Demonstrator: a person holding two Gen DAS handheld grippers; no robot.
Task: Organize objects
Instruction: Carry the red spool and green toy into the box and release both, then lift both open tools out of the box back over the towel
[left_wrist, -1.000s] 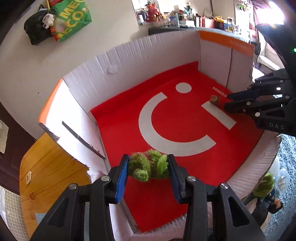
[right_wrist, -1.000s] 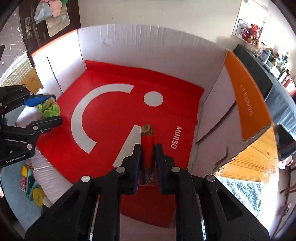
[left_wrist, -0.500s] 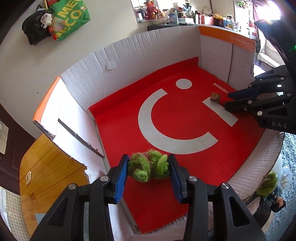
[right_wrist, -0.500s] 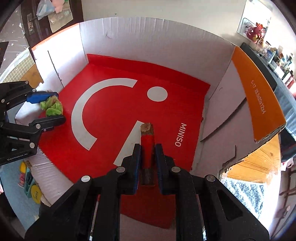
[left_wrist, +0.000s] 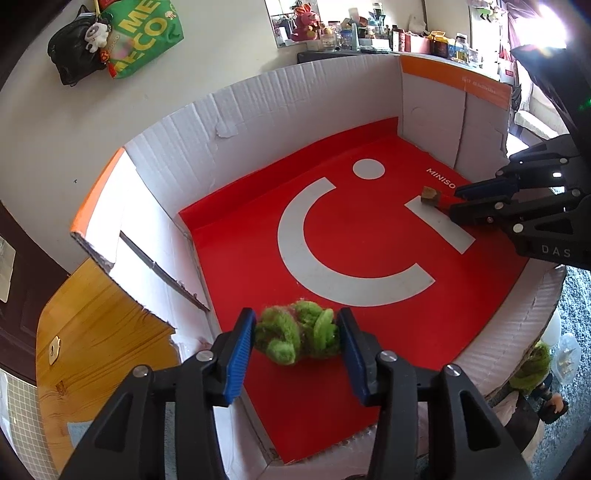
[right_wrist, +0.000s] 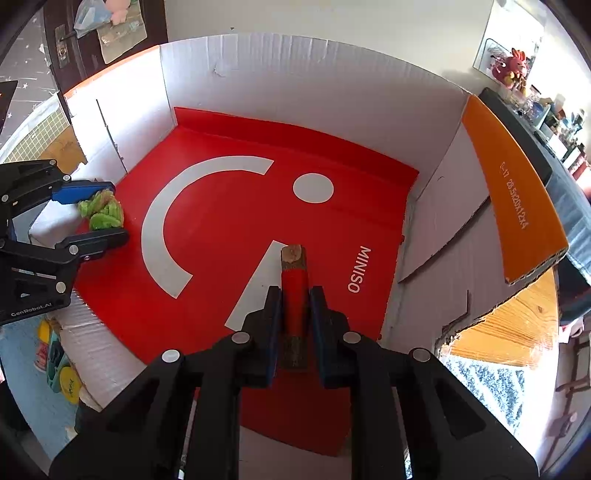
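Compared with a second ago, the left gripper (left_wrist: 297, 338) has widened around the fuzzy green yarn bundle (left_wrist: 299, 334); its jaws are opening, the bundle between them above the red-floored white cardboard box (left_wrist: 258, 107). The right gripper (right_wrist: 293, 293) stays clamped on the red-wrapped wooden stick (right_wrist: 293, 291) over the box floor.

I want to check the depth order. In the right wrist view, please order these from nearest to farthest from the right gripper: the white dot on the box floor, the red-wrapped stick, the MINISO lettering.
1. Red-wrapped stick: between the right gripper fingers.
2. MINISO lettering: just right of the stick.
3. White dot: farther ahead, toward the back wall.
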